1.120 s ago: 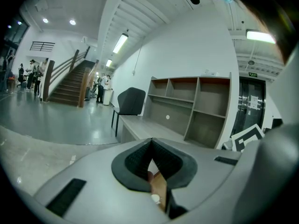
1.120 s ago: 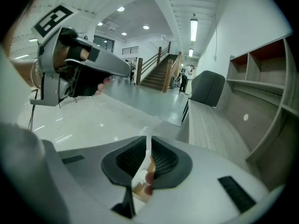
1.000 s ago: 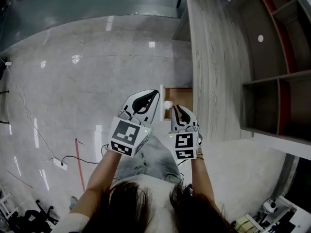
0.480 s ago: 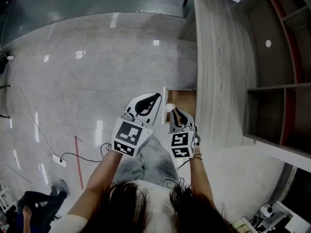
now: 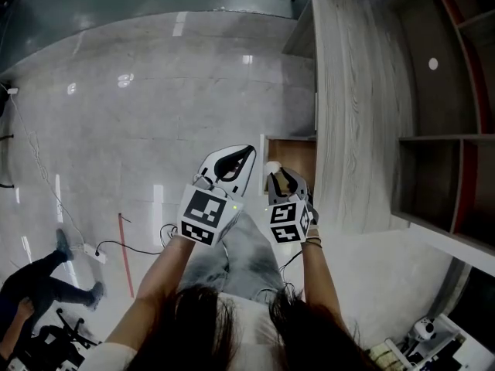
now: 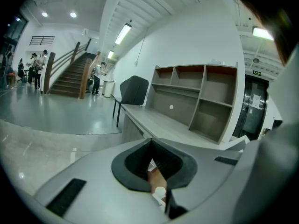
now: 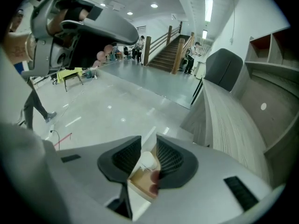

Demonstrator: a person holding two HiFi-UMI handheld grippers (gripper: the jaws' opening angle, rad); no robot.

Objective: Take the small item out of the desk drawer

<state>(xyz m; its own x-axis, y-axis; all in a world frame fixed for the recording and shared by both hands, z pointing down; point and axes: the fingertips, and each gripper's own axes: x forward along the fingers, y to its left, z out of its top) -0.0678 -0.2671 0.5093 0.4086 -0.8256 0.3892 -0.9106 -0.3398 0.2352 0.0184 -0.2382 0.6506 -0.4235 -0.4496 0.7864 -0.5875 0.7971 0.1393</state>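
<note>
The wooden desk drawer (image 5: 298, 153) stands pulled out from the grey desk (image 5: 356, 107), its white front (image 5: 261, 165) toward me. A small white item (image 5: 272, 167) shows at the drawer's near left corner. My right gripper (image 5: 278, 178) hangs right over it, and its jaws are opening. In the right gripper view the white item (image 7: 147, 162) sits in the gap of the right gripper (image 7: 148, 146), with the pads not pressing on it and the drawer (image 7: 140, 183) below. My left gripper (image 5: 249, 151) hovers just left of the drawer, shut and holding nothing.
A shelf unit (image 5: 445, 130) stands on the desk's far side. A dark chair (image 7: 224, 69) sits at the desk's end. On the polished floor lie a power strip with cable (image 5: 93, 252), and a person (image 5: 39, 284) is at the lower left.
The right gripper's jaws have parted from shut, over the white item. Both grippers have barely shifted. A person has come into view at the lower left.
</note>
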